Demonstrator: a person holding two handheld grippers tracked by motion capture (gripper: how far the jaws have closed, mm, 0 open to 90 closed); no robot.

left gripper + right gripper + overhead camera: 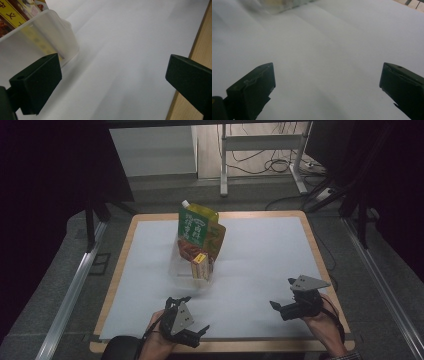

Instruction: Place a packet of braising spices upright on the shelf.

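- White sheeting (260, 265) is laid over most of the wooden tabletop (320, 265); a strip of bare wood is left exposed along every edge.
- A translucent plastic container (192, 272) is placed on the sheeting, left of centre and nearer the far edge than the near one.
- A green refill pouch (194, 226) with a white spout is stood upright in the container, towards its far end.
- An orange packet (217, 239) is leaned just behind and to the right of the pouch.
- A small yellow-topped box (200, 265) is seated at the near end of the container.
- The left gripper (190, 317) is held by a hand (159, 340) at the near edge, left of centre. Its jaws are spread wide and nothing is held between them.
- In the left gripper view, the container (37, 40) is seen beside the left jaw; contact cannot be determined.
- The right gripper (283, 296) is held by the other hand (325, 322) near the near right corner. Its jaws are spread wide and nothing is gripped.
- In the right gripper view, bare sheeting (324, 62) is seen between the jaws.
- The two grippers are kept well apart, and both are clear of the container.
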